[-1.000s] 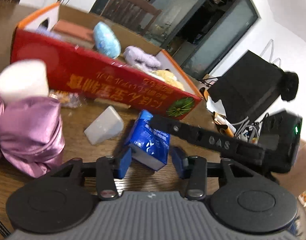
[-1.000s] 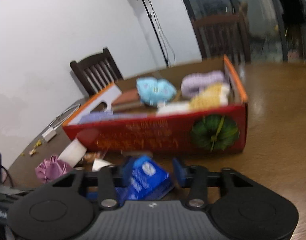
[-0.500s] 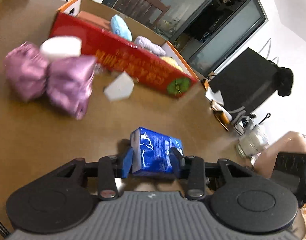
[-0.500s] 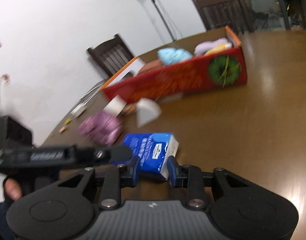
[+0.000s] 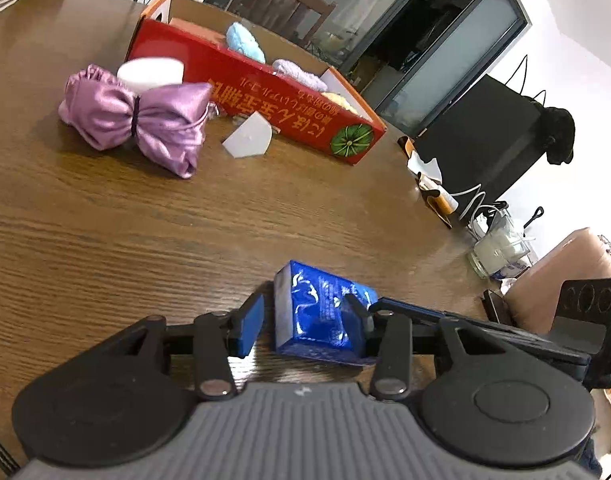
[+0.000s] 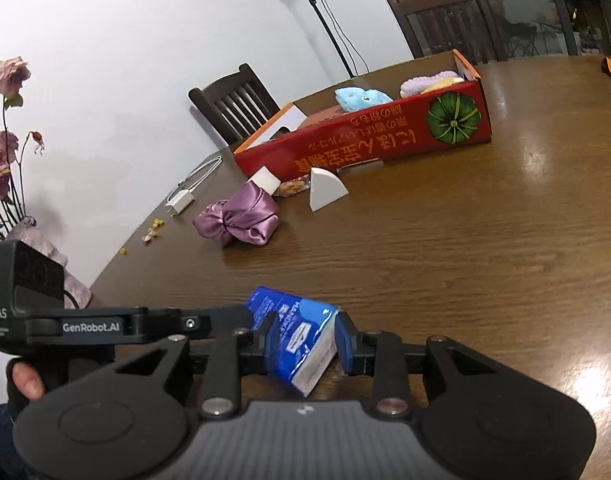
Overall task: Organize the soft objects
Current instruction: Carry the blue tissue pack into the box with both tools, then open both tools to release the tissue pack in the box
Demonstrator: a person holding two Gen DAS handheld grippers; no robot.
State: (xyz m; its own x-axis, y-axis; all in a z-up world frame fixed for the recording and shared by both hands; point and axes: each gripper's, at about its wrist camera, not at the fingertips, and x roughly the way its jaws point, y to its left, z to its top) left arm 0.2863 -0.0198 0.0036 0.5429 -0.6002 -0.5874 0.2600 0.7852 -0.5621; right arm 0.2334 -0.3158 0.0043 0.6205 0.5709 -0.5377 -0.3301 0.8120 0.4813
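Wooden table [image 6: 445, 248], red box [image 6: 365, 140] far side — contents half hidden. Right gripper [image 6: 305, 344] clamped on blue tissue pack [image 6: 297, 340]; left gripper [image 5: 301, 320] parted beside pack, left pad clear — right contact unclear.

"GenRobot.AI", "DAS" on left claw [image 6: 261, 322]

Even indoor light falls from above, bright enough to keep colours clear. In the right wrist view the wooden bench [image 6: 485, 240] carries pale glare patches near its right side. Shadows under things are soft and short. Both fisheye views bend straight lines strongly at the edges, with dark corners. Both are sharp, without blur.
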